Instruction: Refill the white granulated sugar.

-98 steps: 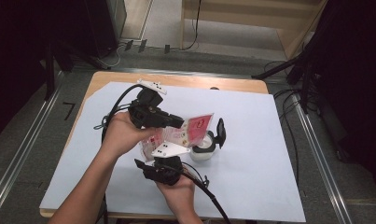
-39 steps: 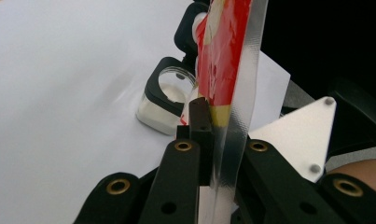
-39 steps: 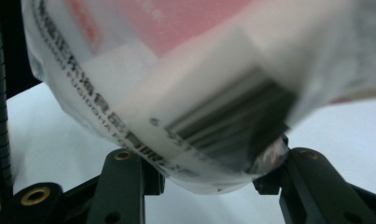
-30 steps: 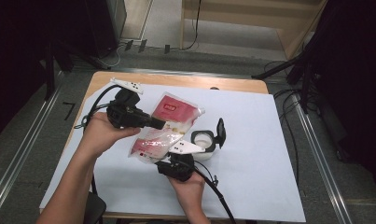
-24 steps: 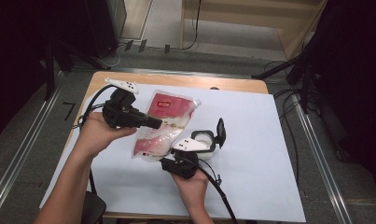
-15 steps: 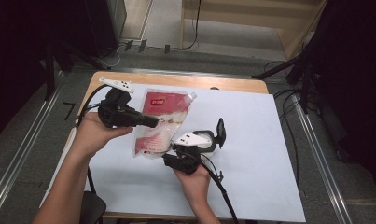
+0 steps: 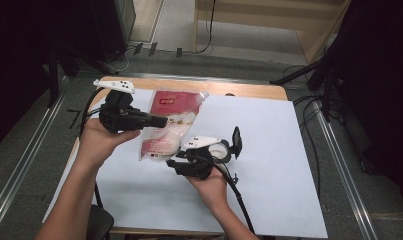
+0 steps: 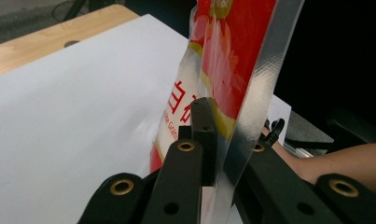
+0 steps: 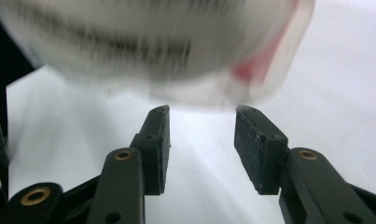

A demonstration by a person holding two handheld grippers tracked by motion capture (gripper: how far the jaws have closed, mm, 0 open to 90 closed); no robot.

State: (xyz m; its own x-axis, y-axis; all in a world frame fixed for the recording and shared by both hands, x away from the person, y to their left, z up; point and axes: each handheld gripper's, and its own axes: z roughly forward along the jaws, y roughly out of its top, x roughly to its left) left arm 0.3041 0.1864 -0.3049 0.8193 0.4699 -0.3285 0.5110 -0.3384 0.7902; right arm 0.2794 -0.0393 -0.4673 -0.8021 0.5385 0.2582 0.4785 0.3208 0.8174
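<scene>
A red and clear pouch (image 7: 170, 125) with a white corner spout hangs tilted over the white sheet, lifted off it. My left gripper (image 7: 161, 120) reaches in from the left and is shut on the pouch's side edge. In the left gripper view the jaws pinch the clear seam of the pouch (image 8: 232, 56), and the left gripper (image 8: 213, 140) has nothing else in it. My right gripper (image 7: 175, 164) sits low just below the pouch's bottom edge. Its jaws stand open and empty in the right gripper view, where the right gripper (image 9: 202, 114) points at the blurred pouch (image 9: 153, 46) above.
A white sheet (image 7: 279, 165) covers most of the wooden table (image 7: 249, 90). A small white round container (image 7: 222, 149) with a black upright part (image 7: 236, 140) stands just right of my right hand. Cables trail from both grippers toward the near edge.
The left gripper has carried the pouch to the left and toward the far side, and it now hangs more upright. The right gripper has shifted slightly away from the near edge, still open.
</scene>
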